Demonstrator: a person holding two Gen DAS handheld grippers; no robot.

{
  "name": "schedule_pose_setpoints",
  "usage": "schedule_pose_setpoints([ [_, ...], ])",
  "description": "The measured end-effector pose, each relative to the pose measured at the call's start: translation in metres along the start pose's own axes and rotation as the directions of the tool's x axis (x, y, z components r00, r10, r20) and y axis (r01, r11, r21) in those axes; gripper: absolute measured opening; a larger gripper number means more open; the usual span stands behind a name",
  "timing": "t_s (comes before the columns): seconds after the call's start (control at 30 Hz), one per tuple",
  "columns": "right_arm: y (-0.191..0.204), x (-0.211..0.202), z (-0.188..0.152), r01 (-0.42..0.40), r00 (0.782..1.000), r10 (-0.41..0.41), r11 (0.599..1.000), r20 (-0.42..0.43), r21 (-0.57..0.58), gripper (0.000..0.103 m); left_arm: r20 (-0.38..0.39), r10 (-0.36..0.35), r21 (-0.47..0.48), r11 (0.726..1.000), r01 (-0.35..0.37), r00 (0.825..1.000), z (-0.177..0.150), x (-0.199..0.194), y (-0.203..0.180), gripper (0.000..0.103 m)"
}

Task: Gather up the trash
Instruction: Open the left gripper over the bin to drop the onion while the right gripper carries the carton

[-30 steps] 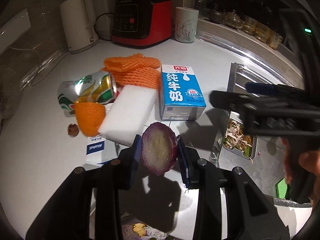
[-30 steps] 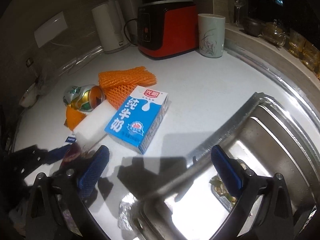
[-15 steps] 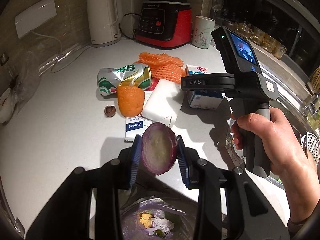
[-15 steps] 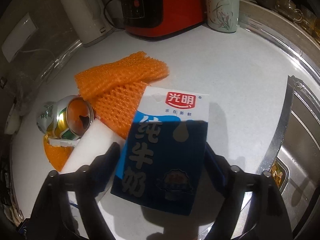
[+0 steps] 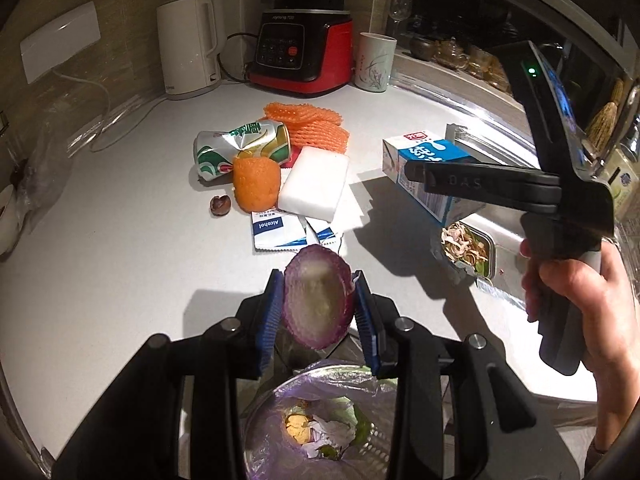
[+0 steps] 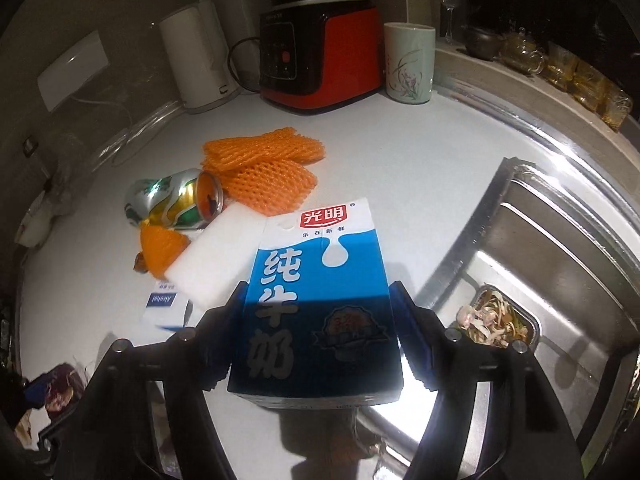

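My left gripper (image 5: 318, 312) is shut on a purple onion half (image 5: 319, 300), held above a bin lined with a purple bag (image 5: 320, 424) at the counter's near edge. My right gripper (image 6: 318, 340) is shut on a blue and white milk carton (image 6: 320, 304), lifted off the white counter; the carton also shows in the left wrist view (image 5: 428, 172). On the counter lie a crushed can (image 5: 240, 148), orange foam netting (image 5: 316, 128), an orange peel (image 5: 256, 184), a white foam block (image 5: 314, 186) and alcohol wipe packets (image 5: 280, 230).
A white kettle (image 5: 188, 44), a red blender base (image 5: 300, 56) and a cup (image 5: 376, 62) stand at the back. A steel sink (image 6: 552, 264) lies to the right, with a foil tray of scraps (image 6: 496, 320) in it. A small nut (image 5: 220, 204) lies by the peel.
My right gripper closed on the milk carton and lifted it toward the sink side. My left gripper drew back with the onion half to above the bin.
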State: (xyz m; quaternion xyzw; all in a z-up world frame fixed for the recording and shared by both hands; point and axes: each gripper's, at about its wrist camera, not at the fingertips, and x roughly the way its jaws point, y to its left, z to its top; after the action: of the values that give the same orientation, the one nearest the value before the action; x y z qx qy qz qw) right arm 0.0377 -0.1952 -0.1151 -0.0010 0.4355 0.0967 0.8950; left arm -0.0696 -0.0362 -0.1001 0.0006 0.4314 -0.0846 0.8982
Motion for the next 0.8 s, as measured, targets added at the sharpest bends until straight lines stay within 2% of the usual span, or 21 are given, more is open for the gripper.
schedule_pose_setpoints([
  [0.3, 0.036, -0.056, -0.049, 0.053, 0.997, -0.053, 0.999, 0.047, -0.006, 0.069, -0.008, -0.058, 0.056, 0.997, 0.058, 0.998, -0.037, -0.026, 0.012, 0.034],
  [0.5, 0.067, -0.097, -0.097, 0.079, 0.995, -0.078, 0.997, 0.068, -0.006, 0.069, -0.021, -0.088, 0.103, 0.991, 0.090, 0.996, -0.064, -0.039, 0.019, 0.034],
  [0.8, 0.088, -0.124, -0.162, 0.115, 0.993, -0.116, 0.993, 0.030, 0.032, 0.069, -0.113, -0.156, 0.177, 0.969, 0.175, 0.981, -0.120, -0.035, 0.016, 0.034],
])
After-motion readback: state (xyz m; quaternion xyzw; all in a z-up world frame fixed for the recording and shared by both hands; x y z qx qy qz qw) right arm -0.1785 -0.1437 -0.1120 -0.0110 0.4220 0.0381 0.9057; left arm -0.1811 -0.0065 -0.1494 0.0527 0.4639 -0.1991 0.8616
